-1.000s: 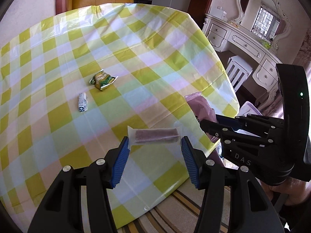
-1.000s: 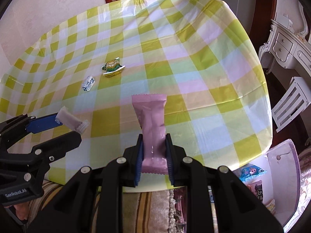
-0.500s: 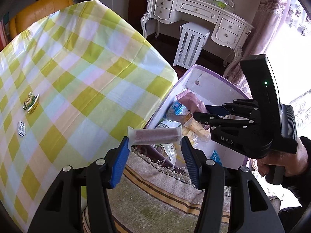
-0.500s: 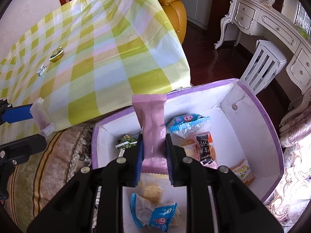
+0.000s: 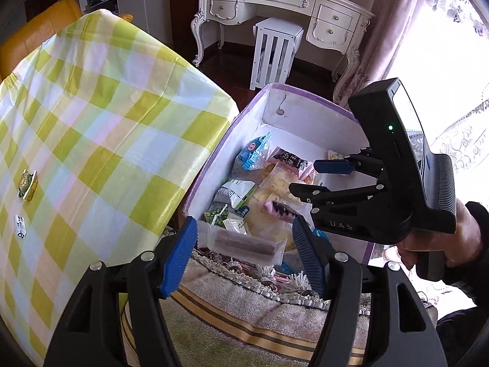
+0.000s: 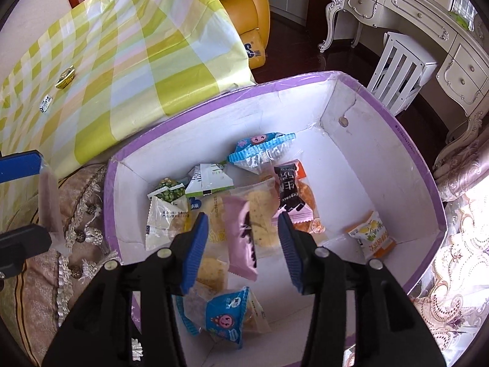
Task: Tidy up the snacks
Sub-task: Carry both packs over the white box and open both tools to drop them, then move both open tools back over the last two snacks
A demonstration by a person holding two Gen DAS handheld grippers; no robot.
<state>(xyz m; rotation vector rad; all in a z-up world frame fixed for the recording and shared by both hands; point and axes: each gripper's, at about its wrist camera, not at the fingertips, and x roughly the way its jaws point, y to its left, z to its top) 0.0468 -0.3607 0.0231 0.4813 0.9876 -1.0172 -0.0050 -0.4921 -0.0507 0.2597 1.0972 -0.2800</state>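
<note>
A purple-rimmed white box (image 6: 406, 140) (image 5: 305, 91) holds several snack packets. My right gripper (image 6: 243, 241) (image 5: 308, 180) is open above the box; the pink packet (image 6: 241, 238) lies loose between its fingers, among the snacks. My left gripper (image 5: 244, 244) is open over the box's near edge; the clear-wrapped brown bar (image 5: 244, 244) (image 6: 49, 195) hangs tilted and blurred between its fingers, touching the left one. A green-gold snack (image 5: 28, 183) (image 6: 64, 77) and a small white packet (image 5: 20, 227) (image 6: 45, 103) lie on the checked table (image 5: 91, 116) (image 6: 122, 61).
The box sits on a fringed sofa or cushion (image 5: 244, 312) beside the table. A white dresser (image 5: 284, 9) and white stool (image 5: 275, 52) stand behind. A yellow armchair (image 6: 244, 15) is beyond the table.
Both grippers swung from the table to over the box. The right gripper opened and let go of the pink packet. The left gripper has widened, and the bar is slipping down.
</note>
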